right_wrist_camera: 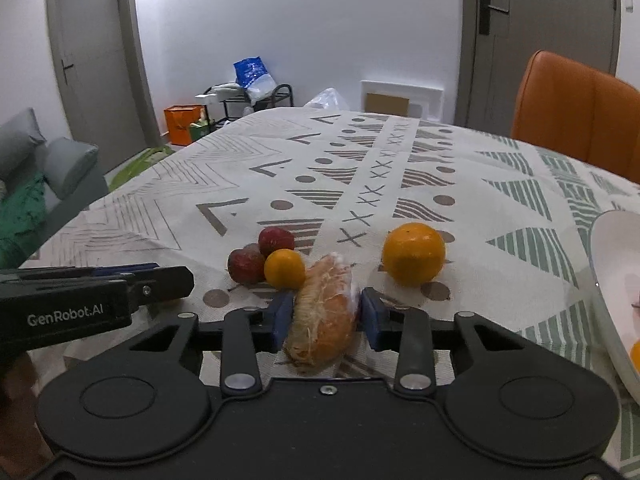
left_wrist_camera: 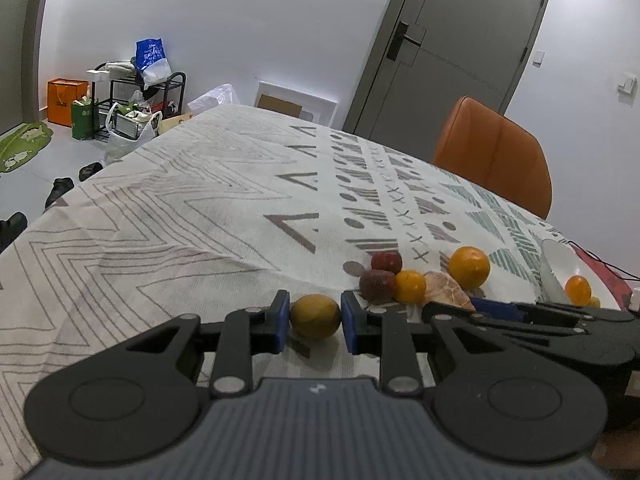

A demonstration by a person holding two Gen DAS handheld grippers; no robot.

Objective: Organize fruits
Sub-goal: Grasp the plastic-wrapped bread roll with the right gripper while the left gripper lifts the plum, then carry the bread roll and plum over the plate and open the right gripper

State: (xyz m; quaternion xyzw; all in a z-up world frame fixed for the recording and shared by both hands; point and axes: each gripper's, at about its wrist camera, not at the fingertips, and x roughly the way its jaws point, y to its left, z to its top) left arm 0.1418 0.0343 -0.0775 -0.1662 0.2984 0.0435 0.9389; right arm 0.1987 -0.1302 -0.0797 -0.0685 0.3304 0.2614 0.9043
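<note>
My left gripper (left_wrist_camera: 315, 322) is shut on a yellow-green round fruit (left_wrist_camera: 315, 316) just above the patterned tablecloth (left_wrist_camera: 180, 216). My right gripper (right_wrist_camera: 326, 316) is shut on a plastic-wrapped peeled pomelo wedge (right_wrist_camera: 324, 312); the wedge also shows in the left wrist view (left_wrist_camera: 446, 286). Beyond lie two dark red fruits (right_wrist_camera: 276, 242) (right_wrist_camera: 246, 266), a small orange (right_wrist_camera: 285, 269) and a large orange (right_wrist_camera: 414, 254). A white bowl (right_wrist_camera: 612, 264) at the right holds small oranges (left_wrist_camera: 578, 290).
An orange chair (right_wrist_camera: 576, 108) stands at the table's far right. The left gripper's body (right_wrist_camera: 80, 300) reaches in at the left of the right wrist view. Bags and a rack (left_wrist_camera: 136, 100) sit on the floor by the wall.
</note>
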